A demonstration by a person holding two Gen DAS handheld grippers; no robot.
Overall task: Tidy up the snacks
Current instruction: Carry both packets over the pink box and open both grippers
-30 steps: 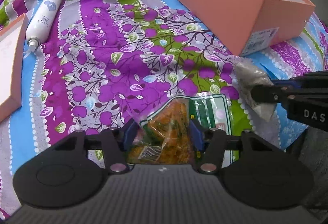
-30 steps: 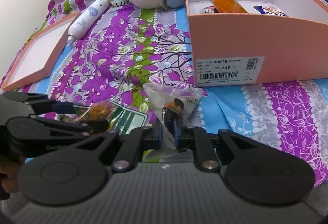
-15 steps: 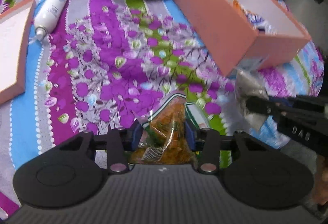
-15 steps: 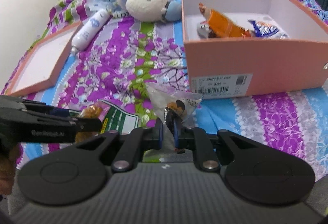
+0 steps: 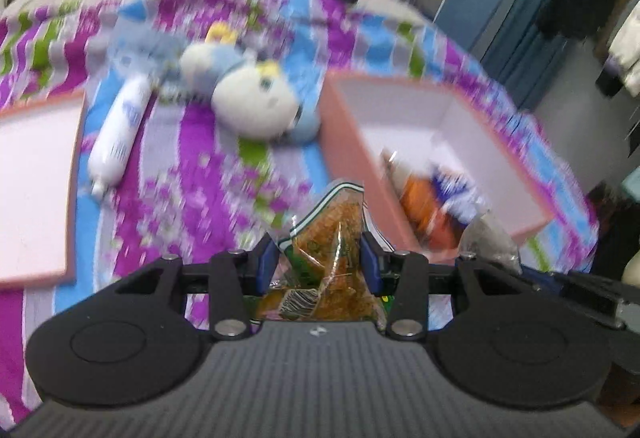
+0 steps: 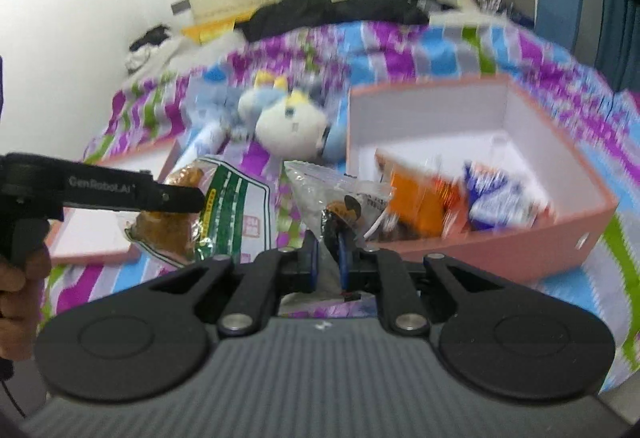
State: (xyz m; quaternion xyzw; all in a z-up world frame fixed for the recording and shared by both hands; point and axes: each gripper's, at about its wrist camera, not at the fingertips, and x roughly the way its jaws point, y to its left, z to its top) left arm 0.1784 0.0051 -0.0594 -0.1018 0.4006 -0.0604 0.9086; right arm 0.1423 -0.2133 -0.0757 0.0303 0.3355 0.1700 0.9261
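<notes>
Since the earlier frame both grippers had risen off the bed (image 5: 192,165), carrying their packets up. The left gripper (image 5: 318,258) was clamped on the orange snack bag (image 5: 332,238); the right gripper (image 6: 326,252) was pinched tight on the clear packet (image 6: 340,189). The pink box (image 6: 560,234), already holding snacks, lay at two o'clock. Judged step: transport; next, swing each packet over the box's rim and release.

a bed (image 5: 224,205) covered by a purple, blue and green floral sheet is seen. on it are laid an open pink box (image 5: 352,141), a box lid (image 5: 36,177), a plush toy (image 5: 256,101), a white tube (image 5: 120,133) and, blurred, possibly dark clothing (image 6: 328,9) at the far end.
</notes>
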